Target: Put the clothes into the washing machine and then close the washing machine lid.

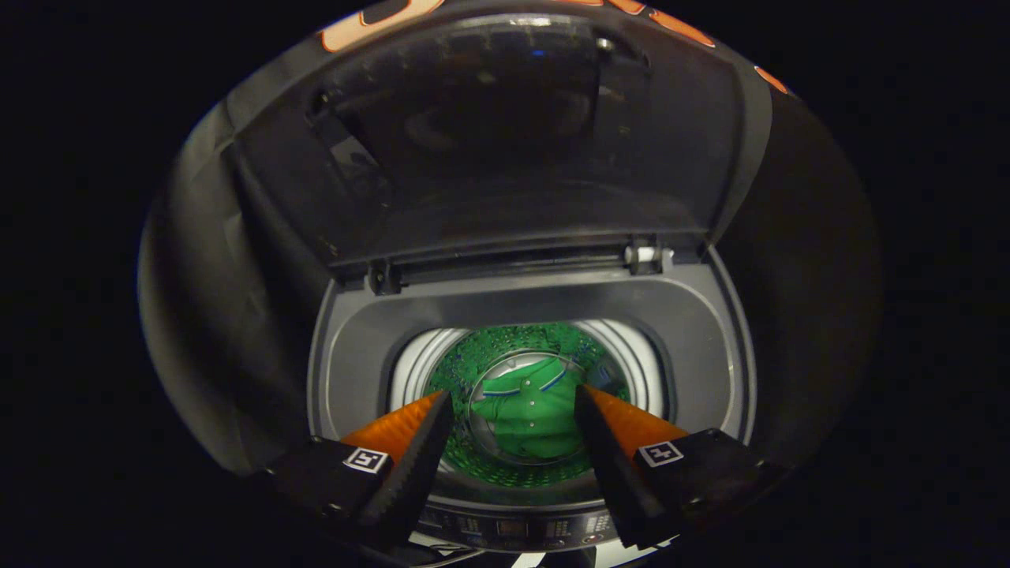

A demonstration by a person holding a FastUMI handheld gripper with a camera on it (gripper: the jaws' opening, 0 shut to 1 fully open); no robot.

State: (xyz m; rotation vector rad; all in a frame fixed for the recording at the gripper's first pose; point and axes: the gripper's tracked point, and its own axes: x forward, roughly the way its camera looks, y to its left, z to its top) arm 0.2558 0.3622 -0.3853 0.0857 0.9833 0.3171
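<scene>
I look down into a top-loading washing machine [363, 371] with a grey top frame. Its dark lid [536, 150] stands raised behind the opening, hinged at the back. A green polo shirt [529, 414] lies at the bottom of the drum [631, 351], seen between my fingers. My gripper [513, 394] hangs above the opening, open, with nothing between its fingers. The shirt lies well below the fingertips and apart from them.
The machine's control panel [513, 528] runs along its front edge, just under my fingers. Dark booth cloth surrounds the machine on both sides and behind the lid.
</scene>
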